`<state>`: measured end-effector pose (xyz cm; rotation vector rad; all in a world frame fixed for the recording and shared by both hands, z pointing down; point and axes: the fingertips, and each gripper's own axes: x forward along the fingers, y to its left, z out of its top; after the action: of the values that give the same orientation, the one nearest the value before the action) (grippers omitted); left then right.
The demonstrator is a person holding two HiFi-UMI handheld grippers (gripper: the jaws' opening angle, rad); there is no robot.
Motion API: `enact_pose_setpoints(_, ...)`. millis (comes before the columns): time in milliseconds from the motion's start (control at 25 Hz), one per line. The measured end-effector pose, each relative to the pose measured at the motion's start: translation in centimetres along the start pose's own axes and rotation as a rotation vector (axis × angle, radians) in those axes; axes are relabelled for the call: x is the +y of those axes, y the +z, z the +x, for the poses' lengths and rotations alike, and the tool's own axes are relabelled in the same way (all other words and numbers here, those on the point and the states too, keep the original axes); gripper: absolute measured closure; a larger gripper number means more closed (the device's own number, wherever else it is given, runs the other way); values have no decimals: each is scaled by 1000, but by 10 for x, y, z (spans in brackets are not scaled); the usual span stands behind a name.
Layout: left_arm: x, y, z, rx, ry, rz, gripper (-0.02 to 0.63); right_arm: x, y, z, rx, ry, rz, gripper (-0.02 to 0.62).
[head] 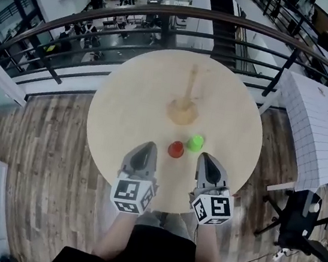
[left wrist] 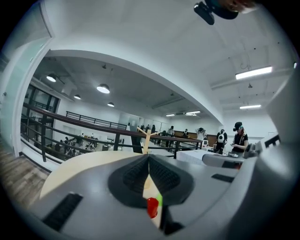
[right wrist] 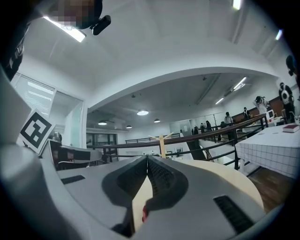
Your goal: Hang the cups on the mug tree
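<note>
Head view shows round table [head: 139,93] with mug tree [head: 183,109] beside railing [head: 186,12]

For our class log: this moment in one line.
left gripper shut | right gripper shut | red cup, green cup on table | tree bare

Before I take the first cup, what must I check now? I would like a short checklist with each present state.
1. Left claw empty: ok.
2. Right claw empty: ok.
3. Claws open for grasping: not ok, both shut.
4. Small red cup and small green cup free on the round pale wooden table: ok.
5. Wooden mug tree upright, pegs bare: ok.
6. Direction of cup handles: cannot tell.
</note>
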<state>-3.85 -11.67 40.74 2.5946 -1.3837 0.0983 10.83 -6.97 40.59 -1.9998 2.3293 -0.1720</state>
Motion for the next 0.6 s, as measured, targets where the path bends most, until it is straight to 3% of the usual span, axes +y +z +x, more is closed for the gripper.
enact_pose_setpoints(600,-4,6,64,29,22,-29,592,-46,4,51,59,68,-2,584)
